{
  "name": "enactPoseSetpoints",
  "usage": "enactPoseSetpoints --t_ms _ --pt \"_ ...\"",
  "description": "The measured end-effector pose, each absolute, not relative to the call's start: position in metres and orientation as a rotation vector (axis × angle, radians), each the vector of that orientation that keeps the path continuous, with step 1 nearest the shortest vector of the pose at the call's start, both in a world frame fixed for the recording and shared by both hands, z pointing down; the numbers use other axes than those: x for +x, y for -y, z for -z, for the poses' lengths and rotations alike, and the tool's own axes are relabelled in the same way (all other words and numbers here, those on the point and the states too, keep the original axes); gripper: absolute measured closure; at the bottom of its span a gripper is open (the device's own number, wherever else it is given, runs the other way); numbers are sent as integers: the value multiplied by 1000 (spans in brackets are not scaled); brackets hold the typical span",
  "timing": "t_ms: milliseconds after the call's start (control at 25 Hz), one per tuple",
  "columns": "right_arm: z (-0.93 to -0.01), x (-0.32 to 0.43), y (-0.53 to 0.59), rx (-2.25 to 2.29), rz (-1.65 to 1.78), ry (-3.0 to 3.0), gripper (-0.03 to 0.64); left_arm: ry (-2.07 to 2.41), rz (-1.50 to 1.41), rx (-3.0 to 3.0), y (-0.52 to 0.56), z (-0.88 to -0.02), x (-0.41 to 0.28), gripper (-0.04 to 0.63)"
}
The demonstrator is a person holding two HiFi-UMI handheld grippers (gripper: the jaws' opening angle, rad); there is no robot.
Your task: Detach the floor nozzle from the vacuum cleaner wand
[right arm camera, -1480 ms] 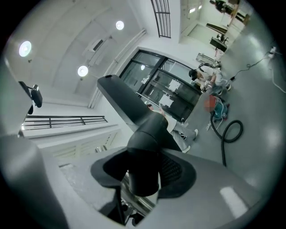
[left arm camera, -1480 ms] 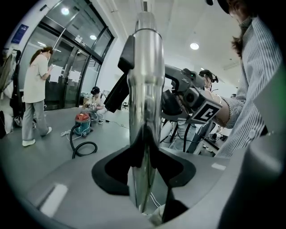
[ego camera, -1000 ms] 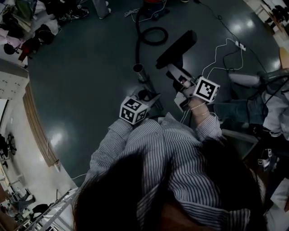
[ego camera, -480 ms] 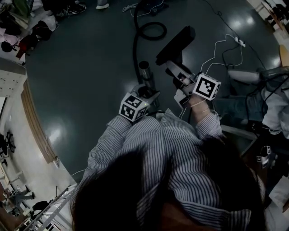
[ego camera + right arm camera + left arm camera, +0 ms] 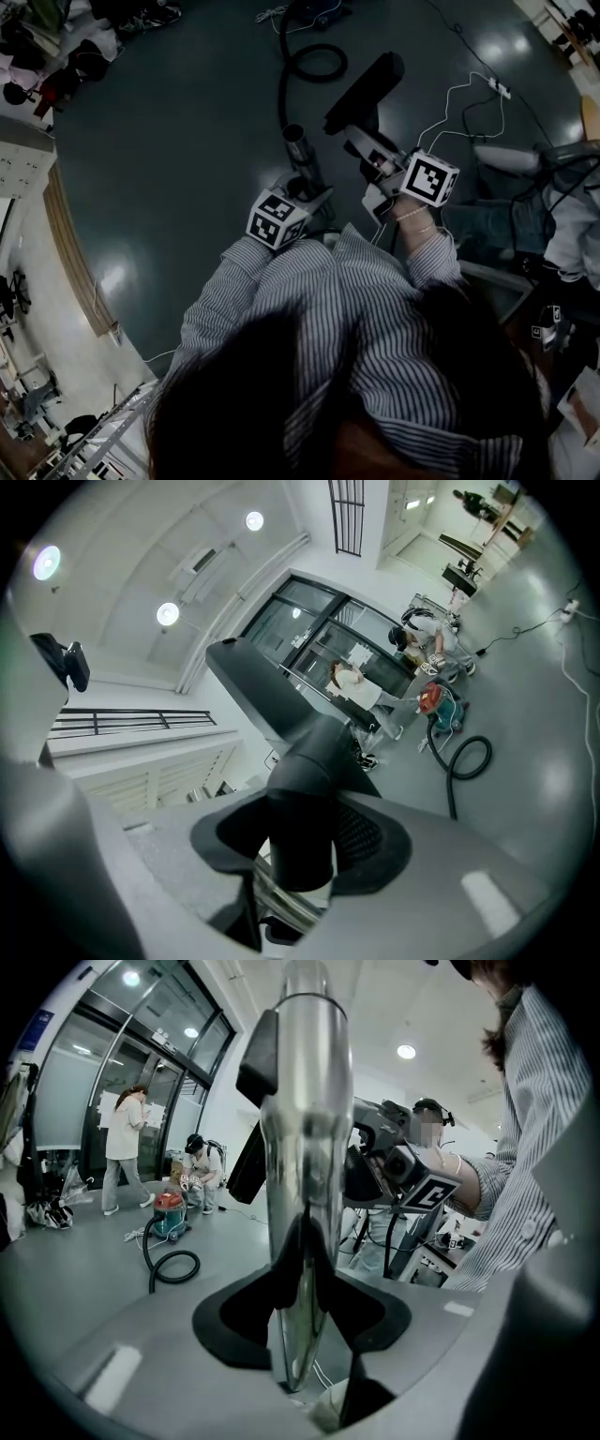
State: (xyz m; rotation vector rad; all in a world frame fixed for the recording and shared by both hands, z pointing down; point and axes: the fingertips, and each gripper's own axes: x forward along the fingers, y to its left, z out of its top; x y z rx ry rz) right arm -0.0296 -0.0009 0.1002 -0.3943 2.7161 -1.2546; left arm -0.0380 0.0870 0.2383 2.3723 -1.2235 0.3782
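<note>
In the head view my left gripper (image 5: 305,187) is shut on the chrome wand (image 5: 300,150), whose open end points away from me over the floor. The left gripper view shows that tube (image 5: 305,1101) clamped between the black pads (image 5: 248,1302) of the gripper (image 5: 302,1269). My right gripper (image 5: 361,145) is shut on the neck of the black floor nozzle (image 5: 367,91), which hangs to the right of the wand's end, apart from it. In the right gripper view the nozzle (image 5: 272,705) rises from the neck gripped by that gripper (image 5: 300,846).
A black hose (image 5: 314,66) loops on the dark floor toward a red canister vacuum (image 5: 169,1215). A white cable and power strip (image 5: 497,94) lie at the right, near a seated person's legs (image 5: 506,225). Two people (image 5: 122,1147) are by the glass doors.
Both grippers keep their holds and stay about where they were. Only the head view has shifted slightly.
</note>
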Motion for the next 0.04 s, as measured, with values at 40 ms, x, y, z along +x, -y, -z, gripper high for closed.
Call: enactPoseSetpoints --t_ms 40 --pt "-101 -29 1 -394 1255 -2718 436 1222 -380 2372 -87 -239 -37 414"
